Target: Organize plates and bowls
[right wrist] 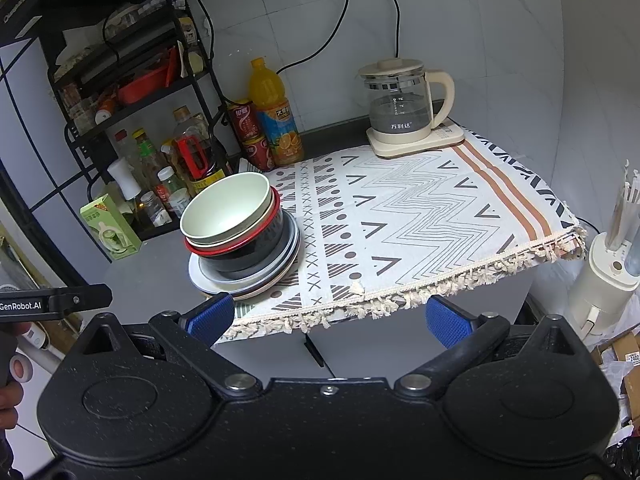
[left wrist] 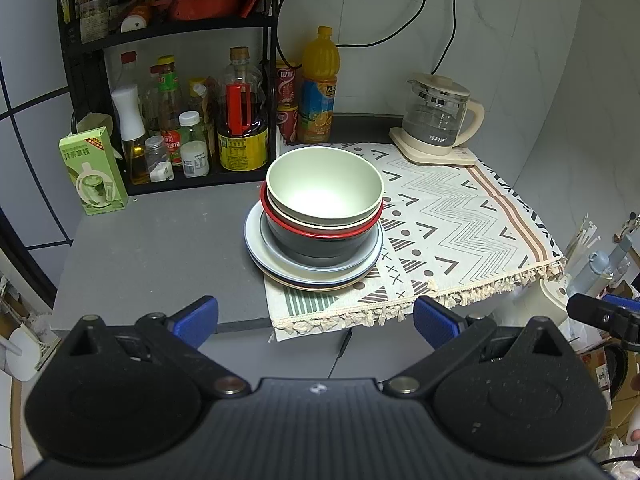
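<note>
- Left gripper (left wrist: 316,322), low centre of its frame: jaws spread wide, holding nothing, short of the counter edge.
- Right gripper (right wrist: 330,320): likewise wide and empty.
- Nested bowls (left wrist: 323,196) sit on stacked plates (left wrist: 314,274) mid-frame, at the patterned cloth (left wrist: 452,216)'s left edge.
- Judgement: everything looks stacked; otherwise pinch the top bowl's rim and lift straight up, clear of the bottles (left wrist: 240,120) behind.

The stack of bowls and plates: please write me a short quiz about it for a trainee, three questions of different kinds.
1. True or false: the left claw holds a bowl.
2. Which bowl is on top of the stack? A) red bowl B) pale green bowl C) black bowl
3. Fill in: the plates rest partly on the patterned ____, partly on the grey counter.

Key
1. False; both claws, the right claw too, are open and empty.
2. B
3. cloth
</note>
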